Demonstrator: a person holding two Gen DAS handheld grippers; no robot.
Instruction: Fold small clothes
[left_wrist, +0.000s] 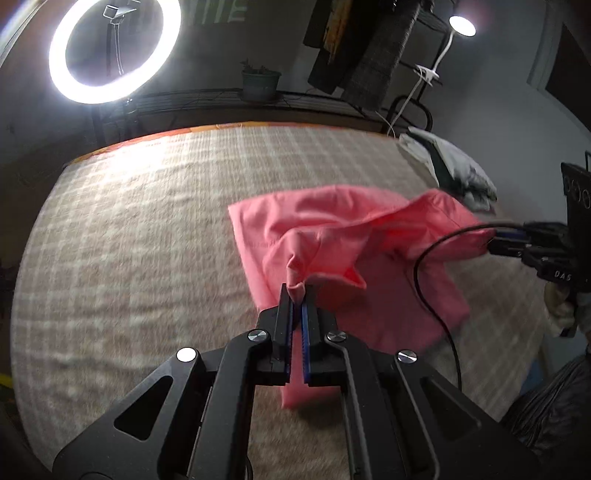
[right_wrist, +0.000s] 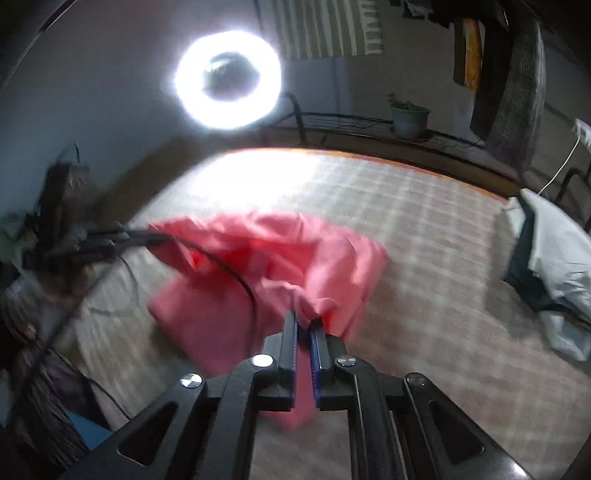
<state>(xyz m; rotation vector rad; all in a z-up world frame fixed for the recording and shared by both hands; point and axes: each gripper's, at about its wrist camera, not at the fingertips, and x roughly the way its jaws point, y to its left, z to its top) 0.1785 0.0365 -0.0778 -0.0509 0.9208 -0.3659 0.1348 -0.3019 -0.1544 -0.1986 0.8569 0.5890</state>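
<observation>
A pink garment (left_wrist: 332, 221) lies partly lifted and rumpled on the checked beige bedcover (left_wrist: 147, 229). My left gripper (left_wrist: 297, 291) is shut on a bunched edge of it near the camera. Over at the right of this view, my right gripper (left_wrist: 493, 240) has the opposite corner pulled up off the cover. In the right wrist view the pink garment (right_wrist: 266, 251) drapes left from my right gripper (right_wrist: 304, 317), whose jaws stand slightly apart with a wad of cloth pinched at their tips. The left gripper (right_wrist: 147, 236) shows blurred at the far left, cloth at its tips.
A pile of pale and dark clothes (left_wrist: 454, 166) sits at the cover's right edge, seen too as the pile (right_wrist: 554, 254). A black cable (left_wrist: 436, 302) loops over the garment. A ring light (left_wrist: 114, 51), a plant pot (left_wrist: 260, 83) and hanging coats (left_wrist: 369, 55) stand behind the bed.
</observation>
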